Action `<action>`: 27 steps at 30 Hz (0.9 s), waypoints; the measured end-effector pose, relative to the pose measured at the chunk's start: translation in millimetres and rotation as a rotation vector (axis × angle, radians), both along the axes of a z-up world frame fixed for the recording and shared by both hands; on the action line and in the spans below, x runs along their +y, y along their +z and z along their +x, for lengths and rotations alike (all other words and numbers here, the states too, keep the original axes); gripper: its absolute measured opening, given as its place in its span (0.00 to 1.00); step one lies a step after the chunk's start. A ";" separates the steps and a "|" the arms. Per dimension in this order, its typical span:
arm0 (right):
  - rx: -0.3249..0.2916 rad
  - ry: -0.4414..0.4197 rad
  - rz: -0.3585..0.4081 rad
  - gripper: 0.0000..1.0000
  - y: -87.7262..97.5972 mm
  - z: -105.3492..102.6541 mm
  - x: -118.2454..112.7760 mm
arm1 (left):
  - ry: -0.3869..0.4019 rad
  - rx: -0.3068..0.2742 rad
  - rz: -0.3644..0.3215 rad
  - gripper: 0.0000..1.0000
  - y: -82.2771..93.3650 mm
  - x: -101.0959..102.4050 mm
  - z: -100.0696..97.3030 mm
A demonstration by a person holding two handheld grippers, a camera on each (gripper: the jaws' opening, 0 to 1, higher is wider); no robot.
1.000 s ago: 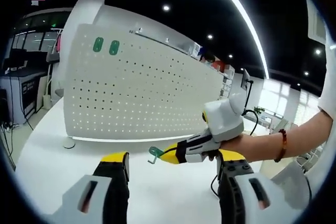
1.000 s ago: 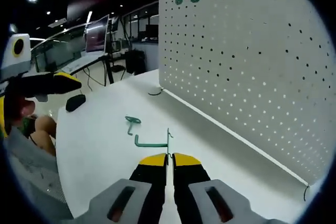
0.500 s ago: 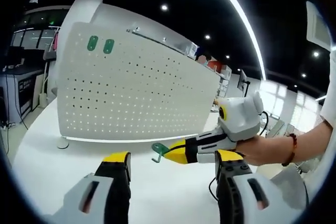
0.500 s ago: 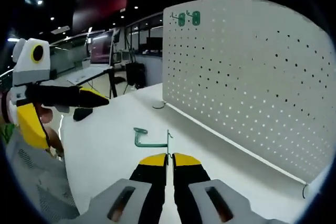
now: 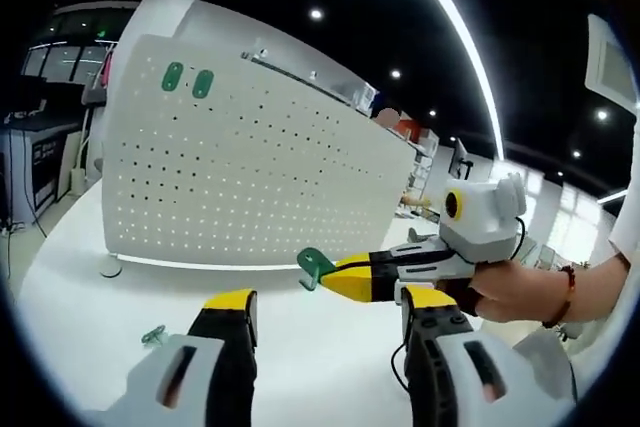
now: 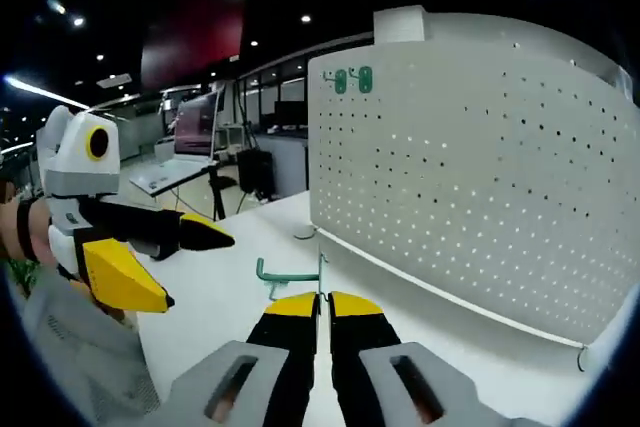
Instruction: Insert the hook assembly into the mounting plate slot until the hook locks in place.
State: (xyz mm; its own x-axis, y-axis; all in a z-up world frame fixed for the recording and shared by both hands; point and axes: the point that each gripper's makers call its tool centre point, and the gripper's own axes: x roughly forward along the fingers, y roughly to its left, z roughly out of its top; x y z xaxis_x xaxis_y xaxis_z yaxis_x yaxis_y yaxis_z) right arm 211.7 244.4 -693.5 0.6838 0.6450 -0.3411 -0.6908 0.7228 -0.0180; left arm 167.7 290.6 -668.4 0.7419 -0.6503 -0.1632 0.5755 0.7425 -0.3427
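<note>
1. My right gripper (image 6: 321, 299) has its jaws closed on a green hook (image 6: 288, 271), which sticks out past the tips over the white table (image 6: 230, 287).
2. In the left gripper view I see that right gripper (image 5: 340, 277) come in from the right, with the hook (image 5: 312, 265) pinched at its yellow tips in the air, in front of the pegboard's lower edge.
3. My left gripper (image 5: 325, 312) has its jaws wide apart with nothing between them.
4. The white pegboard (image 5: 250, 177) stands upright on the table (image 5: 70, 297), far from my grippers.
5. Two green hook plates (image 5: 187, 79) sit side by side near the board's top left corner.
6. A second small green hook (image 5: 153, 335) lies on the table, near left, just beside my left jaw.
7. In the right gripper view the left gripper (image 6: 190, 237) shows at left, held in a hand.
</note>
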 end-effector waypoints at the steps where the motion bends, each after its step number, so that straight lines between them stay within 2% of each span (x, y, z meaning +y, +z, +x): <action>1: 0.008 -0.003 0.006 0.02 -0.8 -1.1 -0.4 | 0.002 0.001 -0.002 0.57 0.1 0.2 0.0; 5: 0.002 -0.002 0.028 0.02 0.6 -9.6 0.0 | 0.003 0.005 -0.015 0.59 1.3 -1.5 -0.6; 6: -0.035 0.011 0.048 0.02 5.7 -10.3 1.9 | 0.002 0.005 -0.017 0.59 1.8 -2.1 -0.8; 8: -0.029 0.003 0.054 0.02 6.2 -13.1 0.0 | 0.003 0.004 -0.023 0.58 3.1 -3.2 -1.0; 9: -0.052 0.021 0.075 0.02 11.3 -15.1 2.5 | 0.001 0.006 -0.024 0.58 3.6 -4.1 -2.0; 15: -0.061 0.024 0.097 0.02 17.7 -19.6 2.8 | -0.001 0.026 -0.056 0.50 5.9 -6.2 -5.6; 19: -0.072 0.029 0.113 0.02 22.0 -24.0 3.3 | -0.009 0.077 -0.103 0.44 6.9 -7.9 -7.1; 27: -0.093 0.046 0.145 0.02 27.9 -31.1 7.5 | -0.023 0.087 -0.130 0.35 10.0 -12.5 -9.9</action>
